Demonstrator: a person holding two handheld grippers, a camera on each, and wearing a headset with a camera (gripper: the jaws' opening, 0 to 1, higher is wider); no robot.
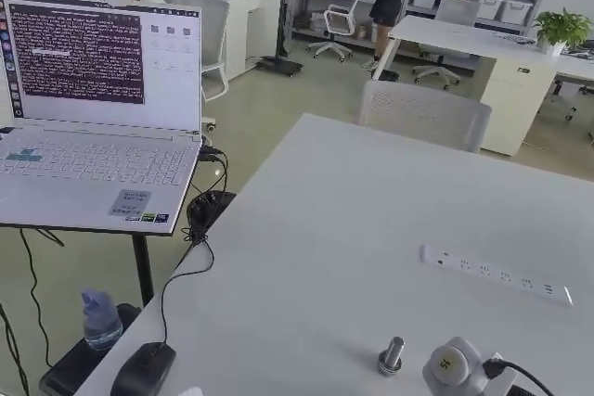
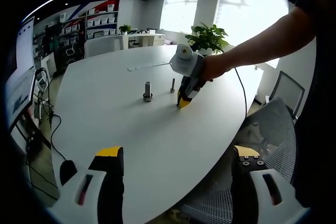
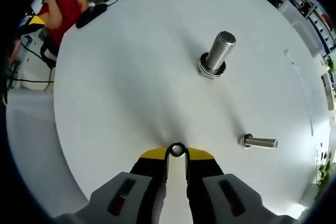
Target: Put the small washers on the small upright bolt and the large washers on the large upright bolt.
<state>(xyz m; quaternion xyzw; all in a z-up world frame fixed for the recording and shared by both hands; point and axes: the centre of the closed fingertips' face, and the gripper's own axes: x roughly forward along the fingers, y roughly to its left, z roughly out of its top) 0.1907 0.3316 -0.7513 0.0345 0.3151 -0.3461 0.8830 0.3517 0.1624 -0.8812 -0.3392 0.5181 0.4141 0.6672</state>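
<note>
Pinching a small washer [image 3: 177, 149] in the right gripper [image 3: 177, 156] tips, low on the tabletop [image 3: 115, 77] toward its near edge, likely to lift onto the small bolt [image 3: 260, 141] close by, holding the left gripper [image 2: 178, 153] spread wide, out of the way.

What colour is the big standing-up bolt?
The large upright bolt is shiny silver; the right gripper view shows it best.

We see the large bolt [image 3: 218, 51], silvery and threaded, standing upright on the white counter [image 3: 121, 77] with a wide metal ring [image 3: 211, 70] around its foot. The small bolt [image 3: 260, 142] stands upright near it, not touching. A small washer [image 3: 177, 150] sits pinched between the jaws of the right gripper [image 3: 177, 153], apart from both bolts.
</note>
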